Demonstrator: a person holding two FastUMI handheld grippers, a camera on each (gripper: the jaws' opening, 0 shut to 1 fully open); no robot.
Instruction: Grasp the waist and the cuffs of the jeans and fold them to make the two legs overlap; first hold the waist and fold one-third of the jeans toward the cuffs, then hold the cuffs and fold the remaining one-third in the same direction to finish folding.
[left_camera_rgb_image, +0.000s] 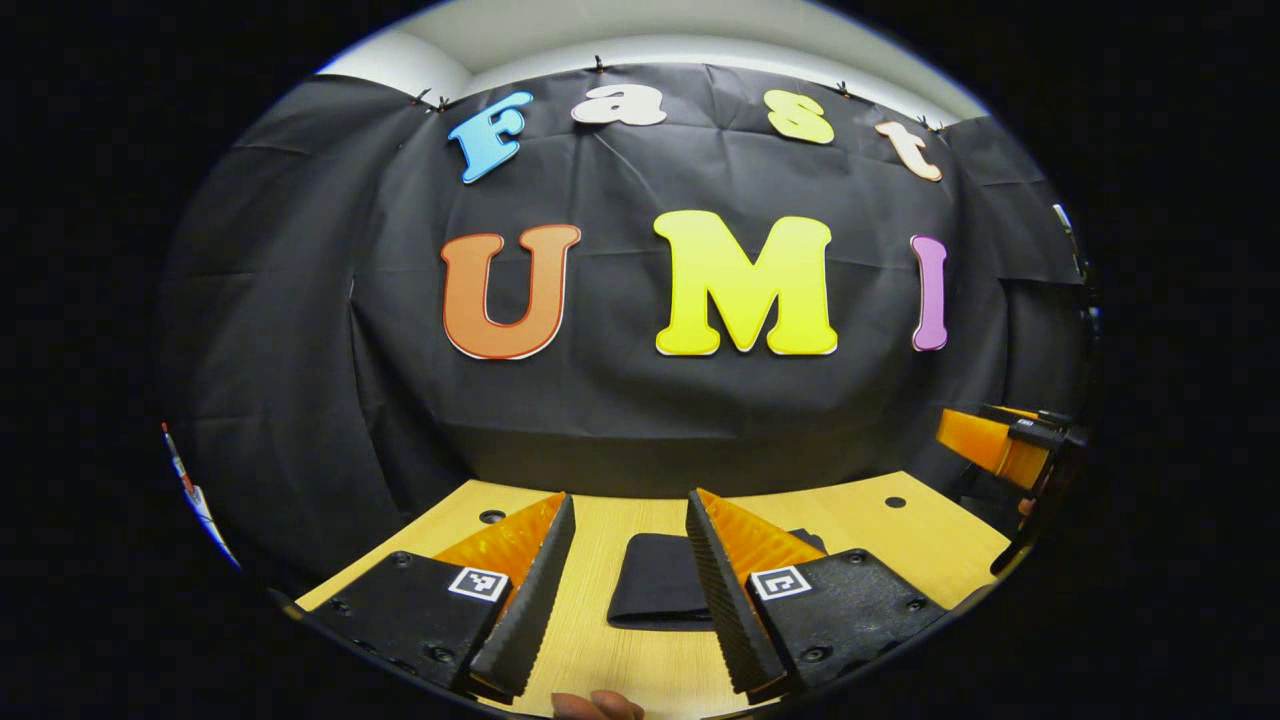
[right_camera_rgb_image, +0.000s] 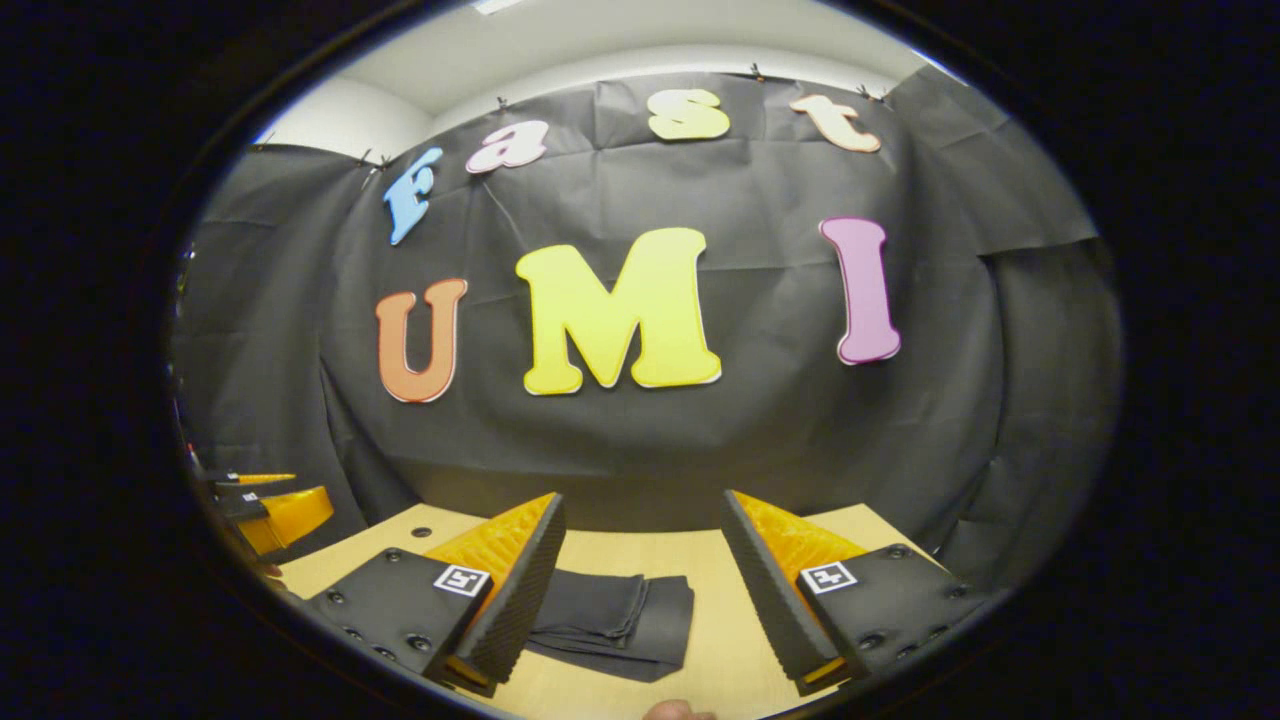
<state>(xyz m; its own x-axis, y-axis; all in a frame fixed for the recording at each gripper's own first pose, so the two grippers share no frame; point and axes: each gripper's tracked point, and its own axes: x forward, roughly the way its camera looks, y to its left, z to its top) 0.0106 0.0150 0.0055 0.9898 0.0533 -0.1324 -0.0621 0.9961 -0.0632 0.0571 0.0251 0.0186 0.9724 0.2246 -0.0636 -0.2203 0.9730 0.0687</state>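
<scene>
jeans: folded dark bundle on the table; in the left gripper view its right part is hidden behind that gripper's own finger; in the right gripper view its left end is hidden behind the near finger; waist and cuffs cannot be told apart.
right gripper: cut off at the right edge of the left gripper view; jaw state unreadable there.
left gripper: cut off at the left edge of the right gripper view.
fingertip: cut by the lower edge.
</scene>
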